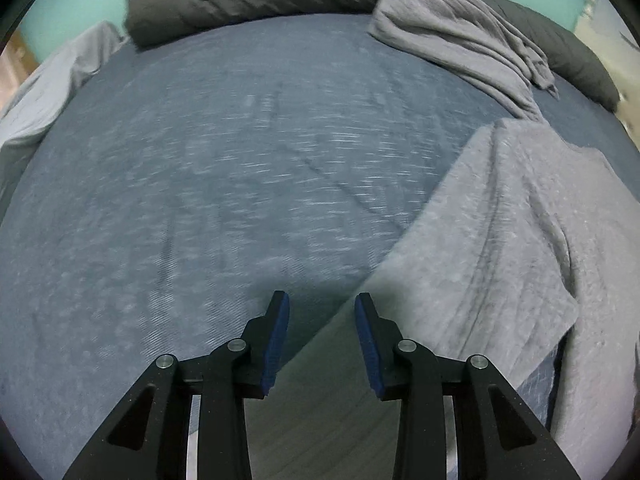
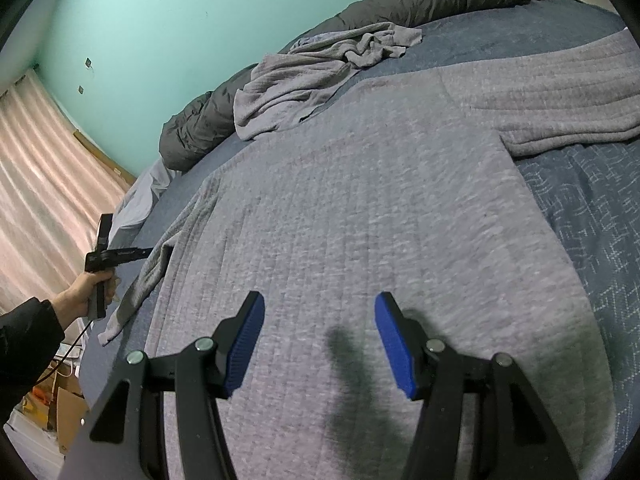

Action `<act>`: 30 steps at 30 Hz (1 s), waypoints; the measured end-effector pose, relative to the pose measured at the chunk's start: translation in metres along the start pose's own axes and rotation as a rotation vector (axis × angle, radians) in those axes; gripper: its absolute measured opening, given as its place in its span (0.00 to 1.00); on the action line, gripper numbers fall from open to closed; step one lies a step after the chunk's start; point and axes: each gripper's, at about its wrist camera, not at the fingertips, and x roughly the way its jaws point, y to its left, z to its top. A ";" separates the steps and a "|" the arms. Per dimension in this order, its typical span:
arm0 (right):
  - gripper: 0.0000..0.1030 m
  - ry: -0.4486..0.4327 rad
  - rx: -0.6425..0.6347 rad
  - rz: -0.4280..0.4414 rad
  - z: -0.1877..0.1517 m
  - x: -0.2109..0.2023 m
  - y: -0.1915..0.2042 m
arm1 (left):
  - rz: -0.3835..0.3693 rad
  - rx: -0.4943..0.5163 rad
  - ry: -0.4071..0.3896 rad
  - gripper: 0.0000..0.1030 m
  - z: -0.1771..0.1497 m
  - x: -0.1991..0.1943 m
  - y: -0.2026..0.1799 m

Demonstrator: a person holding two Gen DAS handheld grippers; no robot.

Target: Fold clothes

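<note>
Grey ribbed knit sweater [image 2: 360, 200] lies spread flat on the blue patterned bed cover [image 1: 200, 200]. Right tool [image 2: 319, 340] hovers above it, jaws wide apart, empty; left tool [image 1: 322, 336] likewise open at the bed's edge.

A: The grey sweater [image 2: 360, 208] is soft knit cloth with ribbed lines. The blue bedspread [image 1: 224, 184] under it is woven, a bit rough.

B: The gripper fingers [image 2: 246, 344] beside the sweater are matt black plastic with bumpy blue pads.

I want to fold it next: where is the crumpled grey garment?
The crumpled grey garment lies at the bed's far side against the dark duvet, beyond the flat grey sweater.
</note>
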 end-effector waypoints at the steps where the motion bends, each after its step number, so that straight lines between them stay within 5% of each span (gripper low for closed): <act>1: 0.57 0.004 0.003 0.000 0.000 0.001 -0.001 | -0.007 0.008 0.005 0.34 0.003 0.006 -0.005; 4: 0.57 0.011 0.014 0.001 0.001 0.003 -0.004 | -0.017 0.011 0.032 0.03 0.009 0.021 -0.013; 11: 0.57 0.014 0.010 0.010 0.001 0.002 -0.003 | 0.056 -0.046 -0.055 0.01 0.028 0.003 0.004; 20: 0.57 0.017 0.019 0.006 0.001 0.003 -0.004 | 0.163 -0.120 -0.020 0.00 0.034 0.010 0.023; 30: 0.57 0.009 0.019 0.009 0.002 0.001 -0.004 | 0.028 -0.145 -0.078 0.01 0.017 -0.019 0.031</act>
